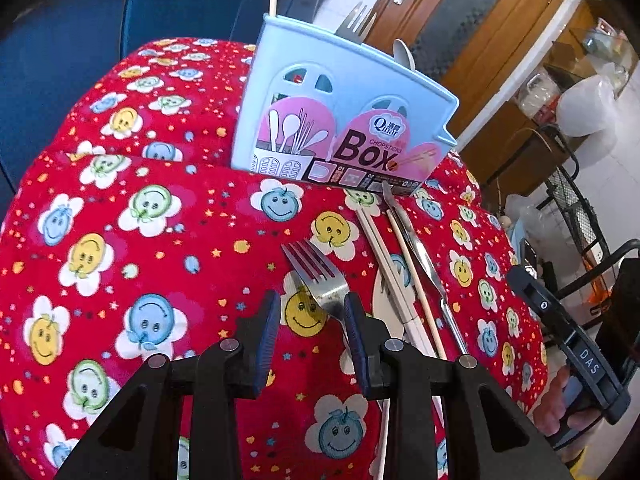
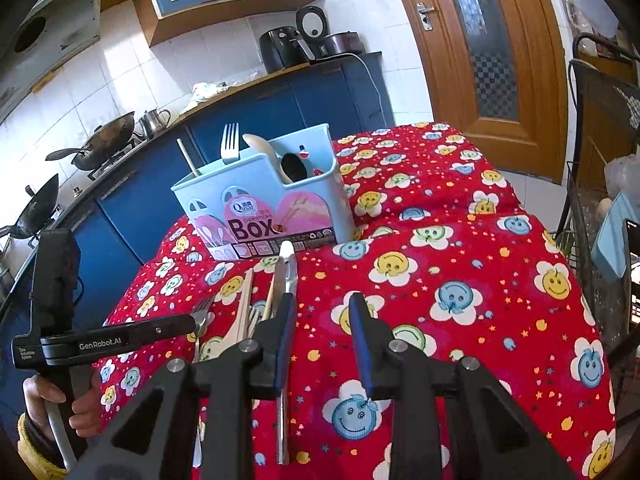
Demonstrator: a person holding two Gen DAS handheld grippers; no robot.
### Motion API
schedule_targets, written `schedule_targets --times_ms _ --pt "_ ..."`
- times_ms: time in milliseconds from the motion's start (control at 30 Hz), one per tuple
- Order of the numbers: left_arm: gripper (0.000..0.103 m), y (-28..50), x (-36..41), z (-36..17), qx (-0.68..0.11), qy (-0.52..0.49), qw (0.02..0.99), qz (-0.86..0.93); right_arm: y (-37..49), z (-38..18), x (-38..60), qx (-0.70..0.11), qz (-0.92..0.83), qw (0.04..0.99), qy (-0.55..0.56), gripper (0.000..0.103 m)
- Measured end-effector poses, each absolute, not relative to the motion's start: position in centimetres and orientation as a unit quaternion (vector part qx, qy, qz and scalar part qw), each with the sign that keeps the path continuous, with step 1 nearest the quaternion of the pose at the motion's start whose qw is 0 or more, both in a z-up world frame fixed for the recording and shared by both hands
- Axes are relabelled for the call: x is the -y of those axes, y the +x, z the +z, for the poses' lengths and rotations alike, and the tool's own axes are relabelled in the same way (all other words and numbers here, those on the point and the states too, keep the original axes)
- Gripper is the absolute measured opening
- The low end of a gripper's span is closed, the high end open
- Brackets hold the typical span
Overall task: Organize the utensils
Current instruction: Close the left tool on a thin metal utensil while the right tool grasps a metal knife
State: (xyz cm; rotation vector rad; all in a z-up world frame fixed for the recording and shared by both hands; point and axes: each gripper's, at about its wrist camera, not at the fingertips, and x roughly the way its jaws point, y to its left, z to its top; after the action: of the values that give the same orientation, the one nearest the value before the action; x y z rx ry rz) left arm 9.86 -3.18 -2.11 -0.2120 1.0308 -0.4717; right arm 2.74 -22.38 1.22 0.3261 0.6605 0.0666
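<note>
We judge the job partly done: the pale blue plastic chopsticks box (image 2: 264, 200) standing at the far side of the table already holds a steel fork (image 2: 229, 142), a pale spoon (image 2: 260, 144), a dark ladle-like spoon (image 2: 294, 168) and a thin stick (image 2: 188, 160), while several pieces are left on the red cloth with smiley flowers (image 1: 140, 240). Left to sort are a second steel fork (image 1: 320, 276), a pair of cream chopsticks (image 1: 384, 256), a thin wooden stick (image 1: 416, 280) and a steel table knife (image 1: 420, 256), lying close together just in front of the box. Our left gripper (image 1: 310, 316) has its fingers set fairly narrow with the fork's neck between them; whether the pads press it we cannot tell. Our right gripper (image 2: 322, 320) is opening its fingers, with only cloth between them and the knife just beside its left finger (image 2: 286, 320). For room, the cloth to the right of the utensils is bare and open, but the two grippers work near each other, the cloth falls away at the table's right edge, and the box's tall wall must be cleared from above.
</note>
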Motion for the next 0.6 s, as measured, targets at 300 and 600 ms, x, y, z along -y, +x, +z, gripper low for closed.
schedule_targets --times_ms 300,600 --pt "0.03 11.0 3.7 -2.5 -0.484 -0.138 0.825 -0.257 2.9 0.5 22.5 -0.331 0.033 0.929 0.164 0.031" --pt "0.008 11.1 4.3 -2.3 -0.47 -0.147 0.824 -0.28 3.1 0.1 22.5 -0.337 0.034 0.927 0.163 0.031"
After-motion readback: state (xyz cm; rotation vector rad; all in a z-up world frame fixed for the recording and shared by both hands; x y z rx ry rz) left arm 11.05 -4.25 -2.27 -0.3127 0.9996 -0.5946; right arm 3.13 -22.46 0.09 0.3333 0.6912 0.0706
